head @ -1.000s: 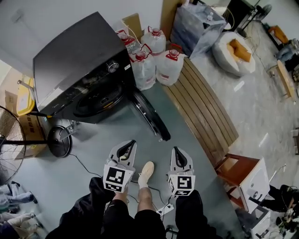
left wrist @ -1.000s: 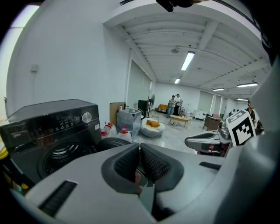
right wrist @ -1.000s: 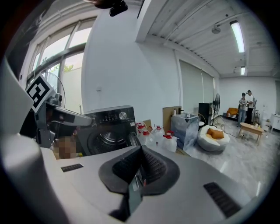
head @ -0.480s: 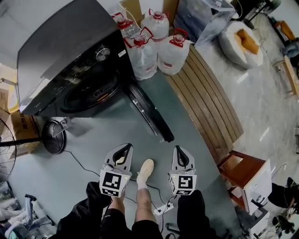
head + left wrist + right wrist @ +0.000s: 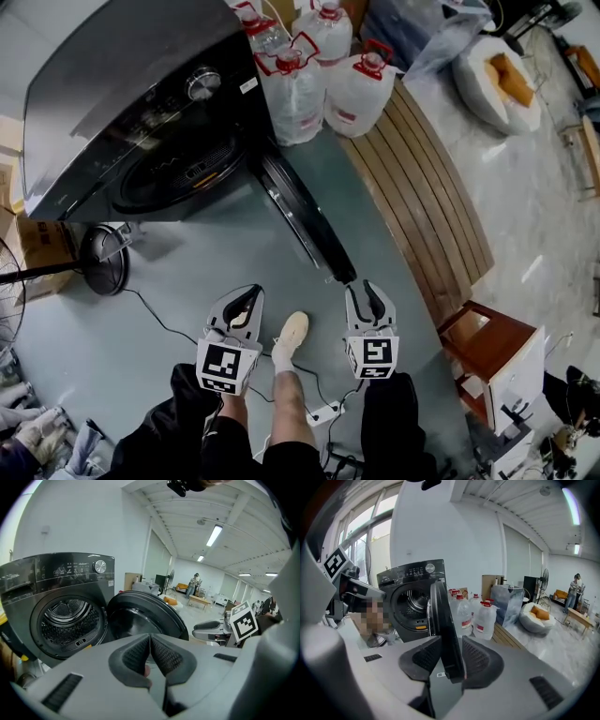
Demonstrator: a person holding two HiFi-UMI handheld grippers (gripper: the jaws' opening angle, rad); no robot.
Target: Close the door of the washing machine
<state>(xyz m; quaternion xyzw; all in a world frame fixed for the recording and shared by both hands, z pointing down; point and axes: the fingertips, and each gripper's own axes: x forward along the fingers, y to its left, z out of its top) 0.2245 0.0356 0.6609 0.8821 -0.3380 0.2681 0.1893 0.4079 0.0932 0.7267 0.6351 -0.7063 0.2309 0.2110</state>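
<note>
The dark grey washing machine [image 5: 141, 103] stands at the upper left with its round door [image 5: 300, 220] swung wide open toward me. My right gripper [image 5: 368, 295] hovers just short of the door's free edge. Its jaws are opening, and in the right gripper view the door's edge [image 5: 440, 616] shows in the gap between the pads of the right gripper [image 5: 450, 654], with no pad pressing on it. My left gripper [image 5: 246, 302] hangs further left over the floor, shut on nothing. Its view faces the drum [image 5: 65, 620] and the door's inner side [image 5: 140, 620].
Several big water jugs [image 5: 323, 80] stand beside the machine's right side. A wooden slat bench [image 5: 422, 187] runs along the right, with a wooden stool [image 5: 487, 347] near me. A fan base [image 5: 98, 258] and a cable [image 5: 159, 319] lie at left. My foot [image 5: 289, 337] is between the grippers.
Both grippers have sunk and come nearer to the open door. The right gripper's jaws, closed before, now stand apart. The left gripper stays shut.
</note>
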